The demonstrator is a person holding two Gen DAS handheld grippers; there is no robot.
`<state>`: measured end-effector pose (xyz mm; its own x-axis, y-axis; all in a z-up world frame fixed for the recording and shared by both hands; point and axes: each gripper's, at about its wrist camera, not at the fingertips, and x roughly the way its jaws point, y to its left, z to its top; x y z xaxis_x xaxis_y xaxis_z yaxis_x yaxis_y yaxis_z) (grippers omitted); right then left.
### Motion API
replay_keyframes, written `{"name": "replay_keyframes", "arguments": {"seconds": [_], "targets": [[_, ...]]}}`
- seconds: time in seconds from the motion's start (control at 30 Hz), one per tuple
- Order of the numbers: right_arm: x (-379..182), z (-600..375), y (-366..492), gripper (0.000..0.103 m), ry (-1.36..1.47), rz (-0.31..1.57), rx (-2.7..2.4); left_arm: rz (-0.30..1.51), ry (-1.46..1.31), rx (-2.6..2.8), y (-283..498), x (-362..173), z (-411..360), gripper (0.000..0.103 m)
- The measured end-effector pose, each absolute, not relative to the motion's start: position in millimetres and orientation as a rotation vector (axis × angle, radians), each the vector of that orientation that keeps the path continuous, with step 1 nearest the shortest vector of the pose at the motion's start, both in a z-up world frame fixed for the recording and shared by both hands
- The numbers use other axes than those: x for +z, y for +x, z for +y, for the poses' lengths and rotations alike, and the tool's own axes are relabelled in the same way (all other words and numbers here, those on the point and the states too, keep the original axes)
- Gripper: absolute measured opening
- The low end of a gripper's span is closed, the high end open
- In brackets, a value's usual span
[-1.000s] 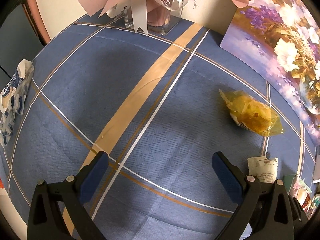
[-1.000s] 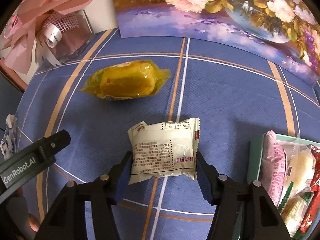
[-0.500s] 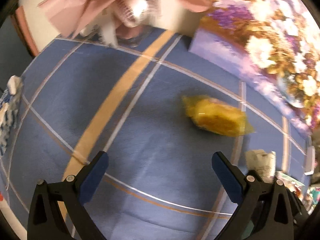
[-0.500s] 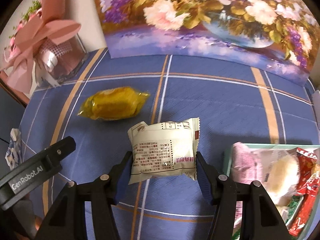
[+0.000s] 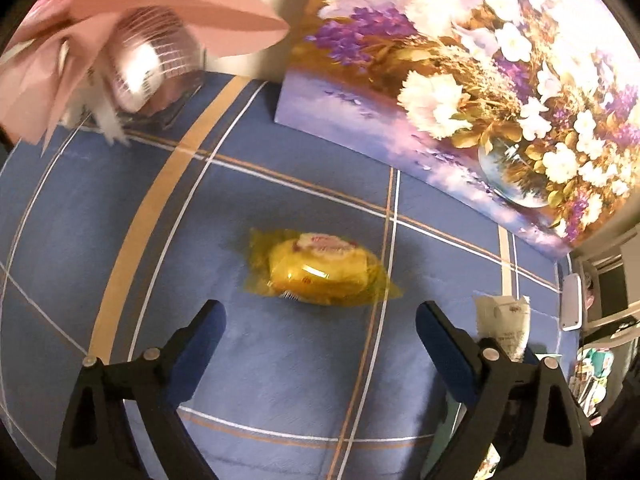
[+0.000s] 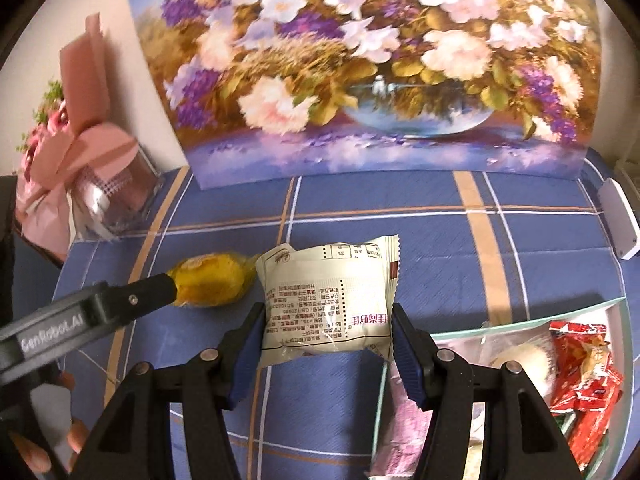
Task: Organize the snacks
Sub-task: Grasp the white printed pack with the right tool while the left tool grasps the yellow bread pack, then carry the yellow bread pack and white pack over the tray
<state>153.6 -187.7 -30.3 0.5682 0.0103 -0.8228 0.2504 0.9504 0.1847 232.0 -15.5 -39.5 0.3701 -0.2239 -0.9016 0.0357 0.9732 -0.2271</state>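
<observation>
My right gripper (image 6: 326, 330) is shut on a white snack packet (image 6: 326, 300) and holds it above the blue tablecloth, just left of a clear tray (image 6: 532, 318) of snacks. The packet also shows in the left wrist view (image 5: 502, 320). A yellow wrapped cake (image 5: 320, 270) lies on the cloth. My left gripper (image 5: 320, 328) is open and empty, just short of the cake, with its jaws wider than the cake. The left gripper shows in the right wrist view (image 6: 120, 304), partly covering the cake (image 6: 212, 282).
A flower painting (image 6: 360, 72) leans against the wall at the back. A pink ribboned gift in a clear box (image 6: 100, 176) stands at the back left. A white device (image 6: 620, 220) lies at the right edge. The tray holds red (image 6: 584, 380), pink and pale packets.
My left gripper has swung right and closer, so the yellow cake now sits centred just ahead of its open jaws. My right gripper has lifted the white packet and moved toward the tray.
</observation>
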Motion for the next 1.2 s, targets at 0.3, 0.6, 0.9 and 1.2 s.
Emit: {"name": "replay_keyframes", "arguments": {"seconds": [0.3,0.6,0.9,1.2], "targets": [[-32.8,-206.0,154.4,0.062,0.317,0.957,-0.157,1.252,-0.12,-0.151,271.0,-59.2,-37.1,0.096],[-39.7,-211.0,155.8,0.062,0.343,0.98,-0.141,1.304,-0.102,-0.109,281.8,-87.7,-41.8,0.087],[-40.5,-212.0,155.0,0.062,0.35,0.984,-0.136,1.3,-0.125,-0.086,277.4,-97.8,-40.7,0.08],[-40.4,-211.1,154.5,0.062,0.348,0.988,-0.135,1.258,-0.137,-0.094,266.6,-96.2,-34.9,0.074]]}}
